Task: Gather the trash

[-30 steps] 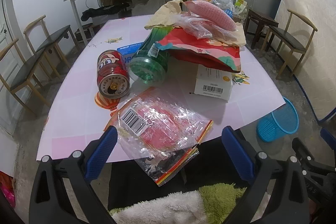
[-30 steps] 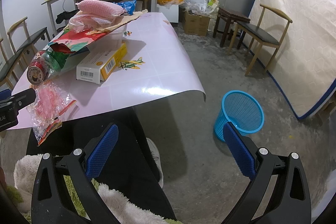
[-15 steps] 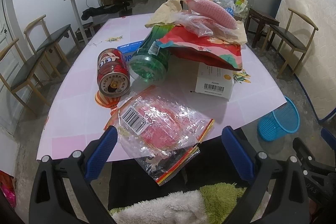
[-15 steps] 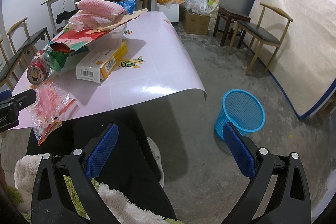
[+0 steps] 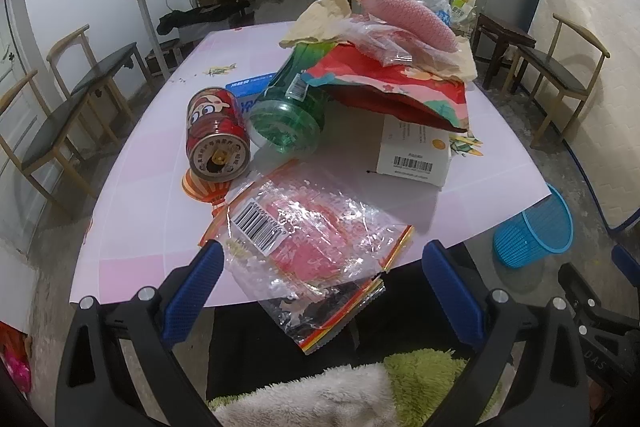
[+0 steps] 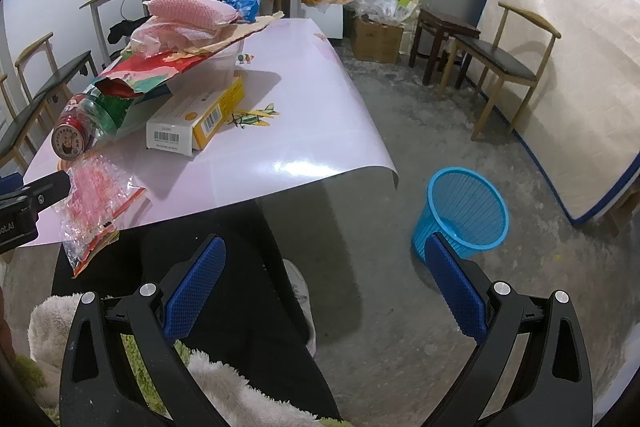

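Barely begun, by the look of it: blue basket (image 6: 464,215) on the floor beside the counter (image 5: 160,187) showing nothing inside through its mesh, every piece of trash lying on the counter. Nearest the front edge, a crinkled clear wrapper (image 5: 316,247) with a barcode, partly hanging over the rim; behind it a red can (image 5: 216,135) on its side, touching a green bottle (image 5: 288,115) also on its side; to the right a white and yellow box (image 5: 416,155); on top of bottle and box a red printed bag (image 5: 392,87), brown paper and a pink mesh pouch (image 5: 412,23) heaped together. Left tool (image 5: 318,291) spread wide, grasping nothing, hovering just before the wrapper with the fingers to either side of its hanging corner, not touching as far as can be told. Right tool (image 6: 326,287) likewise released and empty, held off past the counter corner, aimed at the floor near the basket. Left to do, then: everything, likely starting with the wrapper. From the left wrist view, the can's end and the wrapper's barcode seen plainly, basket only at the far right margin. From the right wrist view, the basket's open mouth, the box's yellow side, and the left tool's black body at the left margin beside the wrapper
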`<state>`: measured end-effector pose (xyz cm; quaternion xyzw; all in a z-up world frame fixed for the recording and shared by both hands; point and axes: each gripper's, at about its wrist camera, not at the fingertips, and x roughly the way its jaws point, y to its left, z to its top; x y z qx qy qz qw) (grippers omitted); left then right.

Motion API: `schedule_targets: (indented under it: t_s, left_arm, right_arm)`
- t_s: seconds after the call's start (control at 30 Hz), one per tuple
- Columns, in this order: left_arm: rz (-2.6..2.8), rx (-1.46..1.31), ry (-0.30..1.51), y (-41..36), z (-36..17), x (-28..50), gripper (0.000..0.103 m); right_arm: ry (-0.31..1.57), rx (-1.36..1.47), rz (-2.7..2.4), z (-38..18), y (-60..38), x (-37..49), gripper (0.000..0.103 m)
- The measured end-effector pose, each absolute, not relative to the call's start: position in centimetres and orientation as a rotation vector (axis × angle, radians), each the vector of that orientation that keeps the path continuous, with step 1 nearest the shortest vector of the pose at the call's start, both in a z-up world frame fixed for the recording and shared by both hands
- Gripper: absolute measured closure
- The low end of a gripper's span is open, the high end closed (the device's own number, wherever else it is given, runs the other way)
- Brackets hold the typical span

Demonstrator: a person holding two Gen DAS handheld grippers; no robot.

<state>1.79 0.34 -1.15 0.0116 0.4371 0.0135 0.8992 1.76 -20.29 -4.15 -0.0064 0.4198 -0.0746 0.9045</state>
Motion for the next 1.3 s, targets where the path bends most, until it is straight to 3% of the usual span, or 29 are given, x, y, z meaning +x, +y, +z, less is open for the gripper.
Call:
schedule_targets:
  t_s: [0.6, 0.97, 1.17, 1.3]
  left_arm:
    - [-0.058, -0.019, 0.869, 2.8, 0.0, 4.4, 0.006]
    - [-0.272, -0.254, 0.701, 6.0, 5.0, 9.7, 0.006]
    - [-0.387, -0.164, 0.627, 3.7, 8.4, 13.4, 0.006]
    - [-0.475, -0.176, 0.684, 2.3, 8.7, 16.6, 0.015]
  right_arm:
    - [0.819, -0.019, -0.060, -2.4, -20.3, 6.5, 0.008]
    - [0.684, 0.082, 0.038, 0.2, -21.0, 11.3, 0.008]
    - [0.643, 0.112, 0.087, 0.7, -21.6, 13.8, 0.008]
    - [0.617, 0.171, 0.112, 0.6, -22.7, 15.4, 0.008]
